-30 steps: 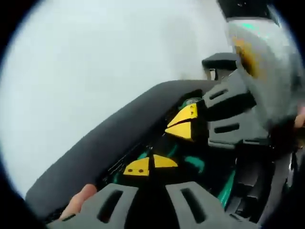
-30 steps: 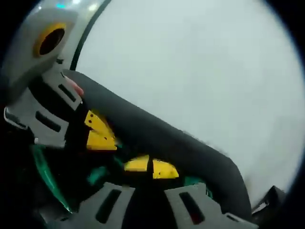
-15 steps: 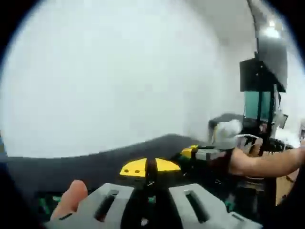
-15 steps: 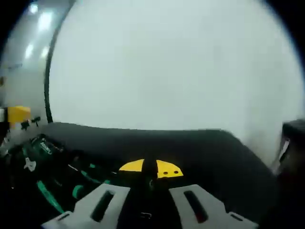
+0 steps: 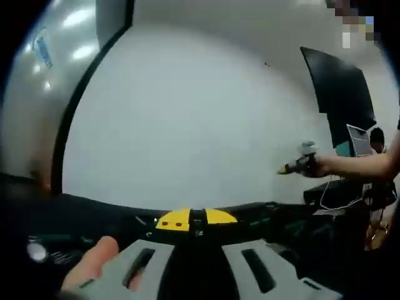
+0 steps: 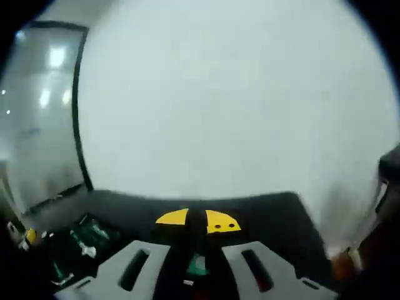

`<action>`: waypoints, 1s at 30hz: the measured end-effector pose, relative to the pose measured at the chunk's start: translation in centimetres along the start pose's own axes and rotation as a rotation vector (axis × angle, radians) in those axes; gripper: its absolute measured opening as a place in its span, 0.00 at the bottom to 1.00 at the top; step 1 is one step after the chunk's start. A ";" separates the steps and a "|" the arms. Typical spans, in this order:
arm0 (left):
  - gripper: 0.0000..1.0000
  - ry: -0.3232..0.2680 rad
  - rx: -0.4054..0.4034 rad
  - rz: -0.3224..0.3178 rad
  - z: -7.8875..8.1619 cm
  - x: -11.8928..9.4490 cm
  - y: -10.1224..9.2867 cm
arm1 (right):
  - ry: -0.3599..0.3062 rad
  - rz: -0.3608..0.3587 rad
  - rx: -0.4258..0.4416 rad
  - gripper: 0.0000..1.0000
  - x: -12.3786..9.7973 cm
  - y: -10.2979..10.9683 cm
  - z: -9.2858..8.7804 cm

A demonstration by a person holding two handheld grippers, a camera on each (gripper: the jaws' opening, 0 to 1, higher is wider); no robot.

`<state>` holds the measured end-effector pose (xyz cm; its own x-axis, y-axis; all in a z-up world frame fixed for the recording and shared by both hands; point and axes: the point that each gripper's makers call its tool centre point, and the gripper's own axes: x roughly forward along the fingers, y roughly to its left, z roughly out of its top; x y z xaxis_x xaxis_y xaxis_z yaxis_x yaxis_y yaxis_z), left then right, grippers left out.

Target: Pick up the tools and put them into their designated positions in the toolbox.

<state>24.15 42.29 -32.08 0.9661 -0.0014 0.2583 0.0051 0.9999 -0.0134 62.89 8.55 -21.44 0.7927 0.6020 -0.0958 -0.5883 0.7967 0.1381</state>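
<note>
In the left gripper view, our left gripper [image 5: 195, 219] rises from the bottom edge with its two yellow tips pressed together, a thin dark seam between them, and nothing pinched. A thumb [image 5: 94, 262] rests on the grey jaw body, left of the tips. Beyond the tips lies the black toolbox [image 5: 94, 215], its far rim running across the view under a white wall [image 5: 187, 125]. Inside the toolbox, left of the tips, we see a round silver tool end [image 5: 36, 251] beside faint green shapes; they are too blurred to identify. Right of the tips, dark objects sit at the toolbox rim and we cannot tell what they are. Further right, well apart from the toolbox, a person's arm [image 5: 359, 165] reaches in, its hand at a small grey and yellow device [image 5: 300, 164]. A black panel [image 5: 337, 94] stands on the wall above that arm.

In the right gripper view, our right gripper [image 6: 197, 220] also shows its yellow tips closed against each other, holding nothing. The toolbox [image 6: 262, 215] spreads behind the tips, its flat black surface reaching to the white wall [image 6: 237, 100]. Left of the tips, in the toolbox recess, lie green-handled tools [image 6: 87, 240]; their exact types are blurred. A green piece [image 6: 197, 265] shows low between the grey jaw bodies. A glossy panel [image 6: 44, 125] with a black edge stands at the left of the toolbox.
</note>
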 end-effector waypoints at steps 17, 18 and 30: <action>0.08 0.069 0.120 0.005 -1.0 0.0 -1.3 | 0.439 -0.158 -0.257 0.16 -6.5 -6.7 -11.5; 0.08 0.079 0.133 0.006 -1.2 0.0 -1.5 | 0.411 -0.112 -0.257 0.16 -6.4 -6.0 -12.0; 0.08 0.043 0.128 0.118 -0.5 -0.4 0.8 | 0.581 0.055 -0.154 0.26 -8.1 -3.2 -20.2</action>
<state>23.87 43.12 -32.66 0.9683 0.1181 0.2203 -0.1393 0.9868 0.0831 55.14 2.17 -41.01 0.5691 0.5383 -0.6216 -0.6766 0.7362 0.0182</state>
